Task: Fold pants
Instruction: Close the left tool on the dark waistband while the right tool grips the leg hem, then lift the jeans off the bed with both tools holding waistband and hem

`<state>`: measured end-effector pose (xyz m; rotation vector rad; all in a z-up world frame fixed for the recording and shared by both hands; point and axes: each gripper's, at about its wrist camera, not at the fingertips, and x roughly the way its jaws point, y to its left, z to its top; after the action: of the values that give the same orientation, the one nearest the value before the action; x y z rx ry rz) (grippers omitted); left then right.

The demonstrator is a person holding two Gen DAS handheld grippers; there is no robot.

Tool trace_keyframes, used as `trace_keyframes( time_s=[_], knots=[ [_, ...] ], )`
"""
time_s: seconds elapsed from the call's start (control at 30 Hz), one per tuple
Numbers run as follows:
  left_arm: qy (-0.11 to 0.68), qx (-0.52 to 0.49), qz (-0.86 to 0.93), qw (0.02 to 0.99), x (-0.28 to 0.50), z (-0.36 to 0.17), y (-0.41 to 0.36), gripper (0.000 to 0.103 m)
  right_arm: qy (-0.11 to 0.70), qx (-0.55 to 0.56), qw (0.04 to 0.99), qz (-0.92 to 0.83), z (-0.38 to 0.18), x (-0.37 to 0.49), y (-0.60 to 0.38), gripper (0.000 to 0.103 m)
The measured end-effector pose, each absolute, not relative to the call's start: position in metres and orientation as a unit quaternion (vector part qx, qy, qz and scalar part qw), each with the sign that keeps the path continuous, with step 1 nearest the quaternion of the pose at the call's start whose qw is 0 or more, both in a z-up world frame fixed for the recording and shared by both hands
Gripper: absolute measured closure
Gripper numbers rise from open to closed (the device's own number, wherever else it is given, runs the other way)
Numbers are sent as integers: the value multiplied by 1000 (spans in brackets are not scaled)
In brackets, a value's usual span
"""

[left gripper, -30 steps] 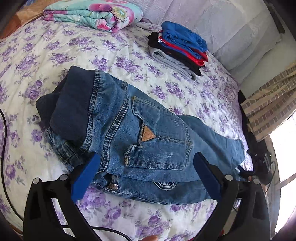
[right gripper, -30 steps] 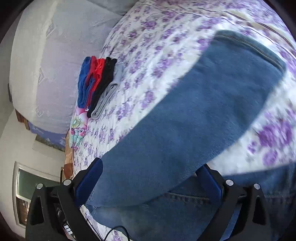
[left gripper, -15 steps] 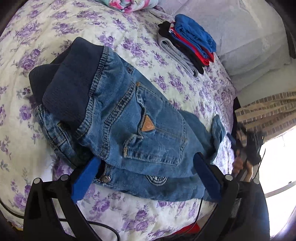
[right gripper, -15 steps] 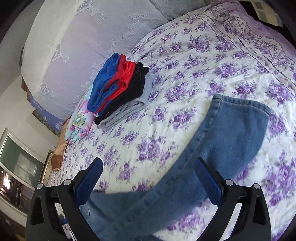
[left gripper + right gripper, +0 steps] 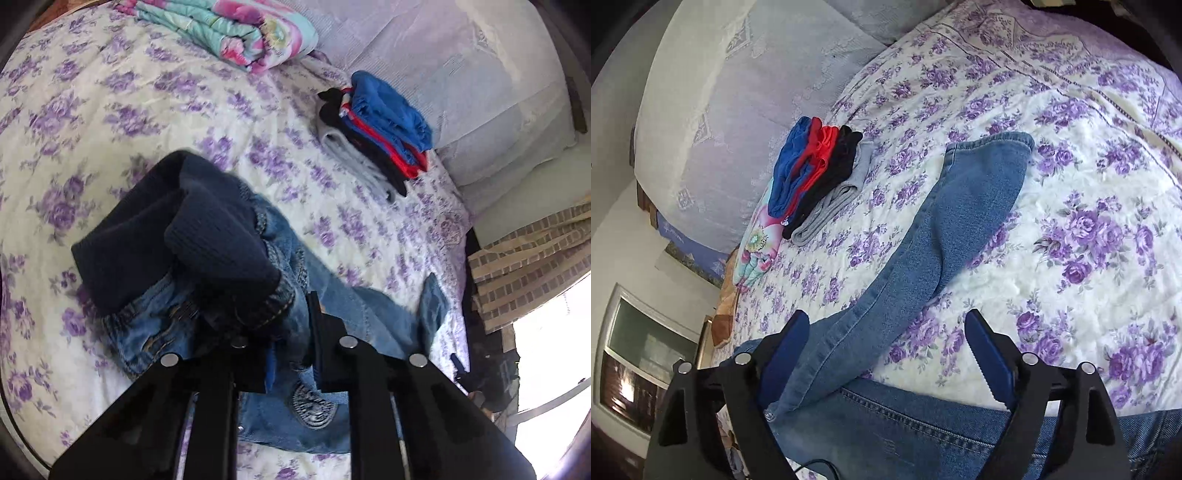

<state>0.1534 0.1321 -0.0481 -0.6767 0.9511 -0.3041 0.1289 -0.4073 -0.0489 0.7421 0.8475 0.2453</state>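
The blue jeans [image 5: 280,306] with a dark navy knit waistband [image 5: 177,240] lie on the flowered bedspread. My left gripper [image 5: 291,332] is shut on the jeans at the waist, and the waistband bunches up over its fingers. In the right wrist view one jeans leg [image 5: 945,236] stretches away across the bed. My right gripper [image 5: 886,354] is open and hovers over the near part of that leg, a finger on each side, with more denim [image 5: 923,435] below it.
A stack of folded clothes [image 5: 373,129] in blue, red, black and grey sits near the pillows [image 5: 461,74]; it also shows in the right wrist view [image 5: 816,173]. A folded floral blanket [image 5: 236,33] lies at the head of the bed. The bed edge and a curtain [image 5: 528,251] are at right.
My left gripper has closed on the waist of the jeans and bunched the waistband up. My right gripper has pulled back along the leg, which now lies straighter.
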Motion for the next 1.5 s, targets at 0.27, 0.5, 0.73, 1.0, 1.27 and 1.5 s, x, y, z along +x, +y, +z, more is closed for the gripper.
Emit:
trace_keyframes(
  time_s=[0.27,0.5,0.73,1.0,1.27,1.5],
  knots=[
    [421,-337,-140,830,248,5,125,90,397,331,849,110,-31,181,-396,24],
    [475,-445,-60,757,344,-81,164,90,385,293,875,0,-21,263,-475,24],
    [470,-431,-58,768,348,-81,161,90,437,396,808,-1,-96,263,-511,23],
    [427,-436,-50,790,306,-45,184,90,348,348,868,68,-55,267,-471,89],
    [495,-397,-3,773,346,-53,183,87,363,383,850,-14,-88,288,-488,87],
    [520,-385,-52,760,377,-76,174,52,373,408,833,-8,-101,281,-501,66]
  ],
)
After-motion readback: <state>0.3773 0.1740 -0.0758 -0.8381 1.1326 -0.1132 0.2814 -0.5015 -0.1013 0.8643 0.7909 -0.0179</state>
